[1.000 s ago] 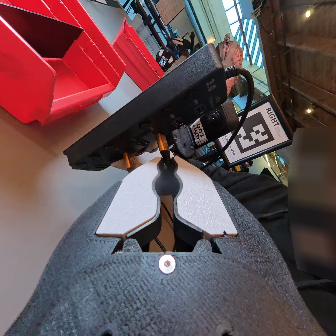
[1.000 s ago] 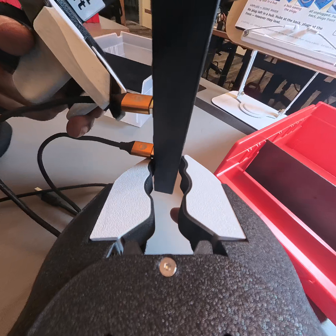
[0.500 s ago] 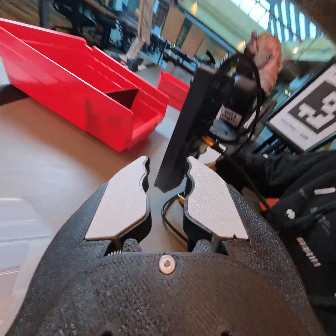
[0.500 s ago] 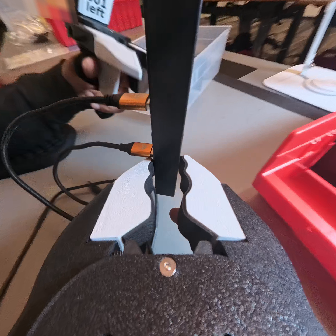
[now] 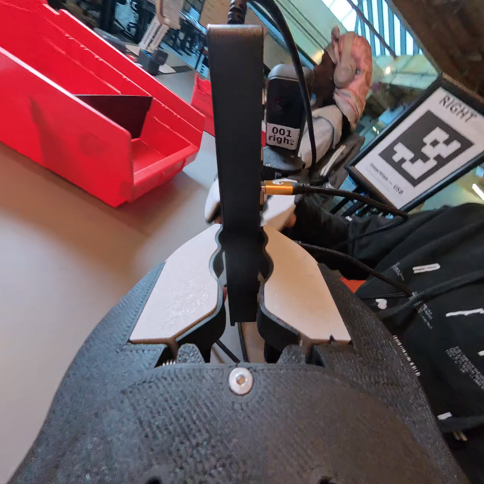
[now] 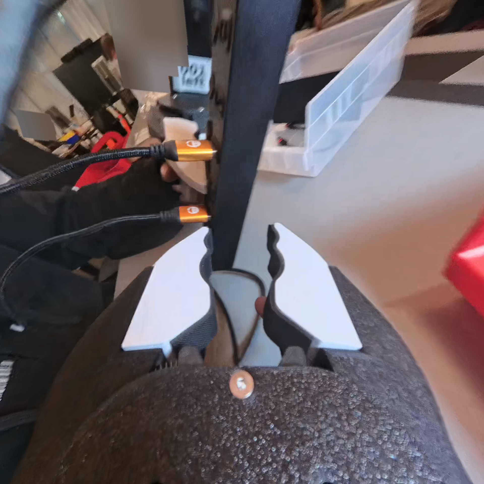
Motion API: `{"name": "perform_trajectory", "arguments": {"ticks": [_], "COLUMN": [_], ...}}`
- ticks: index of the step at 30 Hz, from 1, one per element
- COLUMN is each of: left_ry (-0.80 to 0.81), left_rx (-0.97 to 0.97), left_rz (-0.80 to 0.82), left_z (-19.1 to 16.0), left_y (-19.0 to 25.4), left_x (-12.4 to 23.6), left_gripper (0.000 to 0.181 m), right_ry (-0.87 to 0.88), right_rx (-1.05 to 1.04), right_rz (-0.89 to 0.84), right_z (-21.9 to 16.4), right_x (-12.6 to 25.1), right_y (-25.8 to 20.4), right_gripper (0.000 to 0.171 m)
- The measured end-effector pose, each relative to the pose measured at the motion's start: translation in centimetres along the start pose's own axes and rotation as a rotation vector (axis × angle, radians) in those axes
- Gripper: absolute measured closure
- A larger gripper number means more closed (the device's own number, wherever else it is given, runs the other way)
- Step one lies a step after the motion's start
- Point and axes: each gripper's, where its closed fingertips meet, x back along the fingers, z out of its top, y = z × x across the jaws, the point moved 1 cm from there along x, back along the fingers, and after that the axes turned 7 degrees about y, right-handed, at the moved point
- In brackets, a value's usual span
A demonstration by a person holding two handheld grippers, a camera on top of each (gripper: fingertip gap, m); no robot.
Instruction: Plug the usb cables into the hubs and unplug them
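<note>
Setting: pale matte bench (image 5: 65, 262); glossy red plastic bins (image 5: 110, 136) at far left, a translucent lidded box (image 6: 348, 104) beyond.
Hub: slim matte black plastic slab hub (image 5: 237, 131), held upright on edge above the bench.
Left tongs (image 5: 241, 258): textured white fingers closed snugly on the hub's near end.
Right tongs (image 6: 239, 251): parted, hub against only the left finger, a gap at the other; grip looks loose.
Plugs: two orange metal-shelled plugs (image 6: 193, 153) (image 6: 193, 213) on braided black cables, both seated in the hub.
Progress: plugging looks done for these two; unplugging remains.
</note>
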Motion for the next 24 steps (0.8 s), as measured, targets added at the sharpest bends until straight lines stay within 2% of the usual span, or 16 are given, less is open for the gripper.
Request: {"name": "perform_trajectory", "arguments": {"ticks": [5,8,11,13,16,19,21,24], "left_ry": [0.114,0.192,0.232,0.276,0.378,0.414,0.427,0.432], "left_rx": [0.124,0.093,-0.043,-0.102,-0.078,-0.038,-0.066,-0.084], "left_rz": [0.052,0.208,0.406,0.449,0.466,0.438,0.422,0.374], "left_z": [0.5,1.1,2.2,2.9,3.8,4.3,4.4,4.6], "left_y": [-0.4,-1.7,-2.8,-2.4,-1.8,-1.8,-1.9,-1.5], "left_x": [2.1,3.5,4.7,4.8,5.4,7.0,8.0,8.4], "left_gripper": [0.157,0.157,0.157,0.157,0.157,0.157,0.157,0.157], "right_ry": [0.21,0.271,0.223,0.12,-0.021,0.051,0.084,-0.095], "right_rx": [0.078,0.181,0.257,0.264,0.302,0.28,0.266,0.252], "right_rz": [-0.348,-0.442,-0.377,-0.297,-0.248,-0.233,-0.29,-0.356], "right_z": [4.9,7.3,9.0,8.7,7.4,9.1,10.4,8.8], "right_x": [6.1,8.3,6.7,4.0,0.7,0.8,2.2,2.6], "right_y": [6.1,5.3,1.1,-1.5,-3.2,-2.8,-0.5,4.6], "right_gripper": [0.129,0.129,0.126,0.116,0.098,0.099,0.101,0.097]}}
